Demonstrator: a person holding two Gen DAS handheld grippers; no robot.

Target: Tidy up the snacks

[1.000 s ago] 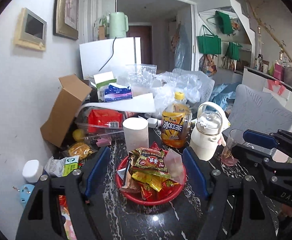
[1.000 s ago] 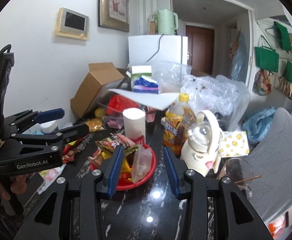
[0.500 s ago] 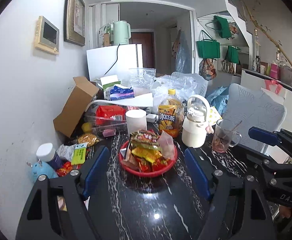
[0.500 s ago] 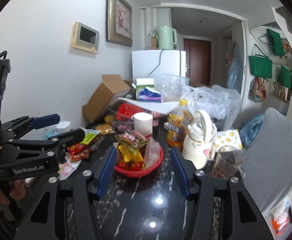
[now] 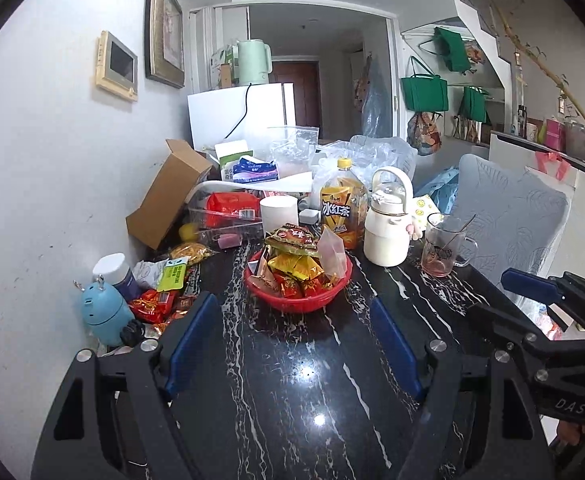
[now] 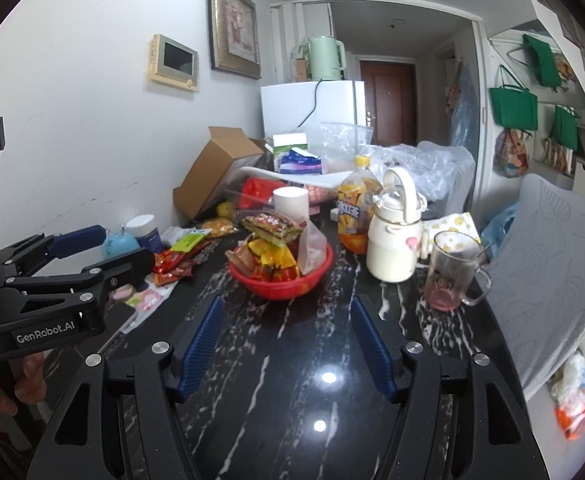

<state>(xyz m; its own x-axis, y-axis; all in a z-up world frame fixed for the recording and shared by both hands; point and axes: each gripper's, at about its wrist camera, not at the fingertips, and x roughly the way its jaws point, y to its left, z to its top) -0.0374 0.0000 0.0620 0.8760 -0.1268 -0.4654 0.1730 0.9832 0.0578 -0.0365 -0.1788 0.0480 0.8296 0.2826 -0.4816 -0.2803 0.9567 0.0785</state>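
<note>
A red basket [image 5: 297, 301] piled with snack packets [image 5: 292, 240] stands mid-table on the black marble top; it also shows in the right wrist view [image 6: 280, 286]. More loose snack packets [image 5: 160, 300] lie by the left wall, also seen from the right wrist [image 6: 174, 264]. My left gripper [image 5: 294, 336] is open and empty, held back from the basket. My right gripper [image 6: 286, 334] is open and empty, also short of the basket. Each gripper shows in the other's view, the right one [image 5: 532, 300] and the left one [image 6: 104, 248].
Behind the basket stand a paper roll [image 5: 278, 213], an iced tea bottle [image 5: 342, 210], a white kettle jug [image 5: 386, 236] and a glass mug [image 5: 444, 246]. A cardboard box [image 5: 168, 196] leans on the wall. A blue gadget [image 5: 102, 314] and a white jar [image 5: 114, 272] stand left. A grey chair [image 5: 508, 216] is right.
Both grippers have pulled back from the basket, which now looks smaller and farther. Both stay open and empty.
</note>
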